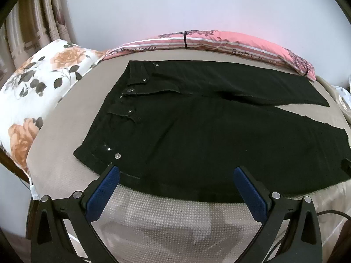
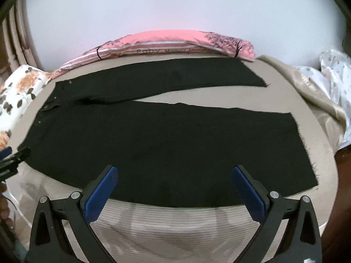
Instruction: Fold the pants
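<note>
Black pants (image 1: 197, 135) lie flat on the beige bed (image 1: 57, 131), waistband with metal buttons at the left, two legs spread toward the right. My left gripper (image 1: 176, 171) is open, hovering over the near edge of the pants by the waistband corner, nothing between its blue pads (image 1: 103, 195). In the right wrist view the same pants (image 2: 166, 144) stretch across the bed (image 2: 175, 223). My right gripper (image 2: 175, 171) is open above the near leg's front edge, empty. The left gripper's tip (image 2: 13, 155) shows at the far left of the right view.
A floral pillow (image 1: 43, 83) lies at the bed's left end. A pink striped pillow (image 1: 197, 41) runs along the far side against the white wall. Rumpled beige and white bedding (image 2: 324, 83) is piled at the right end. Curtains (image 1: 33, 26) hang at the far left.
</note>
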Demonstrator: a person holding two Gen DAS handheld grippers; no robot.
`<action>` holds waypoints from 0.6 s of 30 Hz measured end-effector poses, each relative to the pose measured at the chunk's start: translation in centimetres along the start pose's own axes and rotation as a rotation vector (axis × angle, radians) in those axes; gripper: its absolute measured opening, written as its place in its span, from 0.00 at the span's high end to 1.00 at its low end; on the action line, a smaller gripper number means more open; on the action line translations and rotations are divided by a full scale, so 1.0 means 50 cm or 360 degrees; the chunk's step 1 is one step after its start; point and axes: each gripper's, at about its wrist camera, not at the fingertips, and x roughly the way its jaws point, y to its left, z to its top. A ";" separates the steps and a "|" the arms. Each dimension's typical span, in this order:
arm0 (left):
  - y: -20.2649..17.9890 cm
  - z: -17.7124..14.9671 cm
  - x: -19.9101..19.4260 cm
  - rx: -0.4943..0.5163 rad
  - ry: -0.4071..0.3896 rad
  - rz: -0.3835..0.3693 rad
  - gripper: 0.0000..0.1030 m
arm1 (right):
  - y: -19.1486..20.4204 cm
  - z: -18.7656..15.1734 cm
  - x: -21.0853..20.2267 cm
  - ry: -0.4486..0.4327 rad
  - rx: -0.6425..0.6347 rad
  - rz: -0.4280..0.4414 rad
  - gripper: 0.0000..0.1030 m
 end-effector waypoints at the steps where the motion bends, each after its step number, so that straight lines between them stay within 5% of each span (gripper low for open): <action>1: 0.002 0.001 0.001 -0.0004 0.0002 -0.0001 0.00 | 0.003 0.001 0.002 0.0005 0.0005 0.0024 0.00; 9: 0.042 0.038 0.024 -0.0032 0.0040 0.0030 0.00 | 0.044 0.024 0.043 0.0073 -0.0001 -0.0057 0.00; 14: 0.102 0.081 0.049 -0.0182 0.0198 -0.0087 0.00 | 0.077 0.060 0.078 0.0033 -0.0078 -0.0068 0.00; 18: 0.157 0.145 0.058 -0.0216 0.0161 -0.0069 0.00 | 0.120 0.100 0.112 0.0004 -0.0222 -0.0085 0.00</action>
